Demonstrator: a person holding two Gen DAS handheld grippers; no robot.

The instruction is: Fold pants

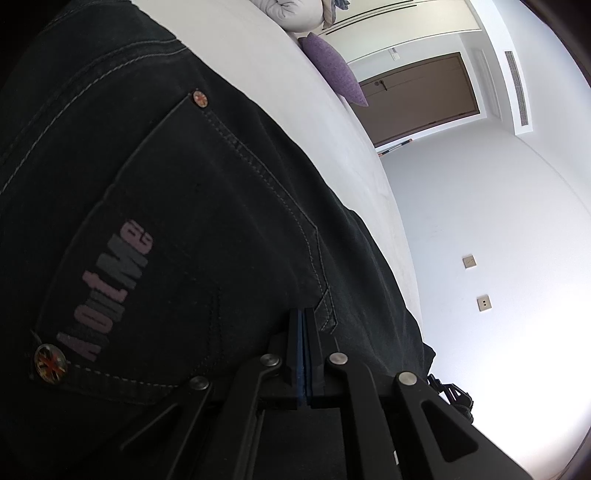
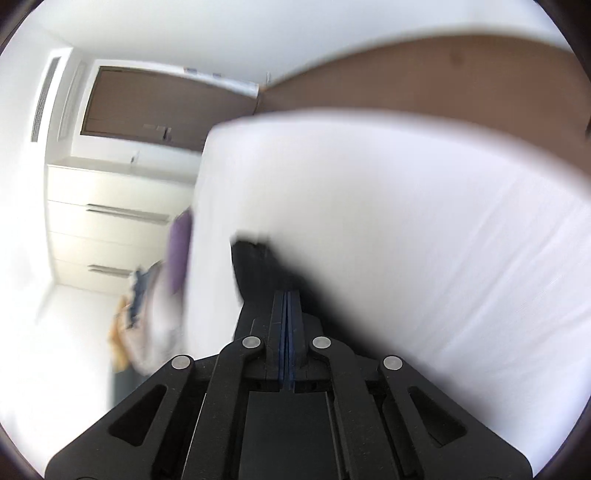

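Black denim pants (image 1: 166, 184) fill the left wrist view, showing a back pocket with pink lettering and two round rivets. They lie on a white bed (image 1: 295, 92). My left gripper (image 1: 304, 314) is shut at the pants' edge beside a belt loop, pinching the fabric. The right wrist view is blurred by motion. There, my right gripper (image 2: 287, 295) is shut, and a dark strip of the pants (image 2: 258, 266) trails from its tips over the white bed (image 2: 406, 221).
A purple pillow (image 1: 332, 70) and a pale pillow (image 1: 291, 14) lie at the bed's far end, near a brown door (image 1: 421, 96). Cream drawers (image 2: 110, 221), the purple pillow (image 2: 179, 251) and a heap of clothes (image 2: 140, 306) show left of the bed.
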